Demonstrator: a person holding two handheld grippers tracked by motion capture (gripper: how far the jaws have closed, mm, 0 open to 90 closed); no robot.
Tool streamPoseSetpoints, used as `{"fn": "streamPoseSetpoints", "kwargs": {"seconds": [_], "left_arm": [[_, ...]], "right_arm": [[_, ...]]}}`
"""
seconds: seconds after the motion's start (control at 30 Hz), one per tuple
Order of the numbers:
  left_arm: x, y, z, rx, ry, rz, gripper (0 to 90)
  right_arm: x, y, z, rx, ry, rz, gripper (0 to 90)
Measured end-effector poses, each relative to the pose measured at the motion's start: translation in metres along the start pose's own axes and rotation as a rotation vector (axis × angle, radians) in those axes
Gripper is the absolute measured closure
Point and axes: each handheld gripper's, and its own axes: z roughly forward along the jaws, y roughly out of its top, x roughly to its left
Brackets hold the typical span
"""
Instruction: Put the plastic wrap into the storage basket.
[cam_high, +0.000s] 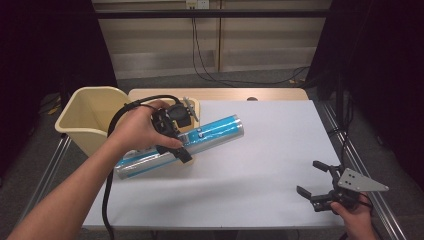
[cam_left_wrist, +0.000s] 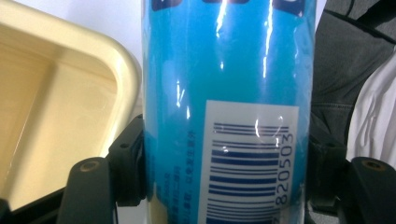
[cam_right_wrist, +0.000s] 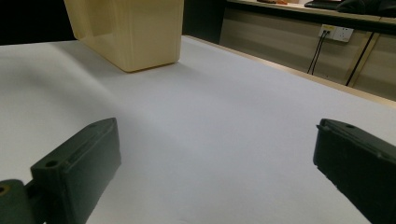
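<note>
Left gripper (cam_high: 172, 135) pinching blue tube (cam_high: 210, 132) mid-length, jaws pressed on both sides; barcode label faces its camera. Tube tilted, held over left part of table (cam_high: 250, 165), far end higher, just beside cream bin (cam_high: 90, 117) at far left edge. Right gripper (cam_high: 317, 182) near right corner, low over table, jaws spread wide, nothing between. Left hand (cam_high: 137, 130) wraps left gripper.
</note>
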Motion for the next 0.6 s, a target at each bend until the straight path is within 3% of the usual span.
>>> {"fn": "streamPoseSetpoints", "kwargs": {"seconds": [0.3, 0.4, 0.6], "left_arm": [[0.014, 0.000, -0.009, -0.014, -0.001, -0.036, 32.1], [0.021, -0.001, -0.011, -0.033, 0.020, -0.077, 32.1], [0.031, -0.001, -0.012, -0.038, 0.043, -0.099, 32.1]], "right_arm": [[0.000, 0.000, 0.000, 0.001, 0.000, 0.001, 0.6], [0.000, 0.000, 0.000, -0.002, -0.001, 0.001, 0.6], [-0.001, 0.000, -0.001, -0.002, -0.003, 0.001, 0.6]]}}
